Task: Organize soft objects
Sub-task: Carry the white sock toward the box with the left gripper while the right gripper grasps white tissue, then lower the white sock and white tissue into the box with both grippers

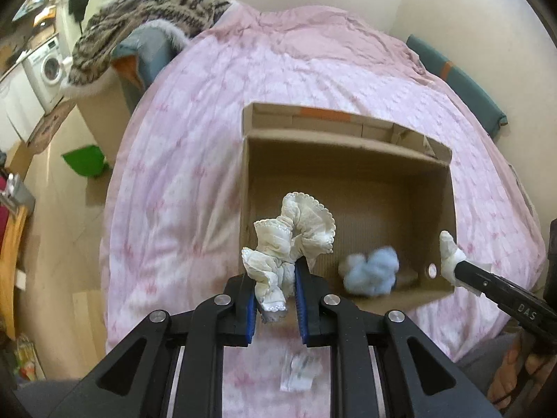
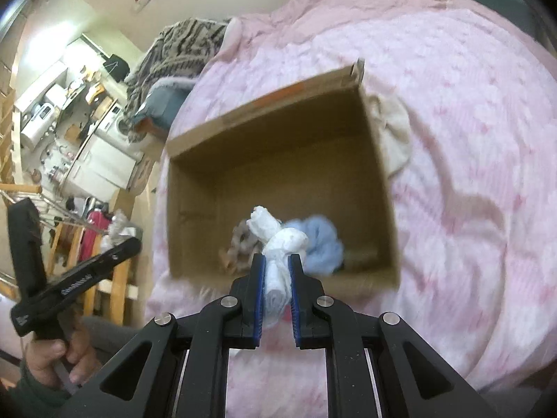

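An open cardboard box (image 1: 351, 146) sits on the pink bed cover; it also shows in the right wrist view (image 2: 195, 188). My left gripper (image 1: 276, 278) is shut on a cream lace scrunchie (image 1: 296, 230), held at the box's near left corner. My right gripper (image 2: 276, 261) is shut on a white knotted cloth (image 2: 278, 237), held over the box's near edge; it shows in the left wrist view (image 1: 450, 254) at the box's right side. A pale blue fluffy scrunchie (image 1: 370, 271) lies inside the box, also in the right wrist view (image 2: 322, 240), beside a brownish soft item (image 2: 240, 244).
A cream cloth (image 2: 395, 132) lies on the bed beside the box's right wall. A small white wrapper (image 1: 299, 372) lies on the cover below my left gripper. A striped blanket (image 1: 153, 10) is heaped at the bed's far left. A teal cushion (image 1: 459, 80) lines the right edge.
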`<state>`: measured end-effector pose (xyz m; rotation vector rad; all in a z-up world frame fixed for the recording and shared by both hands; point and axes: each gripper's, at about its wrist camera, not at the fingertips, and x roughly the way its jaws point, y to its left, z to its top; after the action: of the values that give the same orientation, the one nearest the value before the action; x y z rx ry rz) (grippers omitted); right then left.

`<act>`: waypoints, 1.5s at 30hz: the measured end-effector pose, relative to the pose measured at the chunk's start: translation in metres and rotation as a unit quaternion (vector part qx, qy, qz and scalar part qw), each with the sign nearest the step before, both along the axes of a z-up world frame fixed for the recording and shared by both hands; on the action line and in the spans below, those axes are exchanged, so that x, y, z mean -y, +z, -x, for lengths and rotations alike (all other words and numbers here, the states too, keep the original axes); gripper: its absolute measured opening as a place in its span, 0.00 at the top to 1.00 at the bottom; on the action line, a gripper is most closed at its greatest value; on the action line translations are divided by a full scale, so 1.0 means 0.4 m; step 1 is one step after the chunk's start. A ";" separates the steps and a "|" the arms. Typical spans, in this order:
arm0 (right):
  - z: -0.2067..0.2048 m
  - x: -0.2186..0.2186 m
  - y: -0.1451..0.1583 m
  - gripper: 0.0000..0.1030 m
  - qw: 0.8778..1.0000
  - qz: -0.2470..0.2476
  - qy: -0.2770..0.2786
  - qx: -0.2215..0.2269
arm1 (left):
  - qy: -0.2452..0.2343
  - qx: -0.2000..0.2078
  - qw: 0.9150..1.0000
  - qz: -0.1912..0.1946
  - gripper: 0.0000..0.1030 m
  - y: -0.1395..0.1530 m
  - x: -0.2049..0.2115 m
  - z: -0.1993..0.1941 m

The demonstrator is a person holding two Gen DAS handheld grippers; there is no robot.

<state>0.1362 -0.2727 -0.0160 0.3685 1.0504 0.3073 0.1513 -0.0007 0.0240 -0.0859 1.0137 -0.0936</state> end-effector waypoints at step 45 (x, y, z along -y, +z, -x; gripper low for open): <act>-0.101 -0.009 -0.157 0.85 0.997 0.067 -0.022 -0.044 | -0.030 -0.025 0.999 0.013 0.80 -0.185 0.066 -0.085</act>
<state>0.1764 -0.2689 -0.0786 0.2848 1.1407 0.1816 0.1854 -0.0270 -0.0498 -0.0825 1.0650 -0.1606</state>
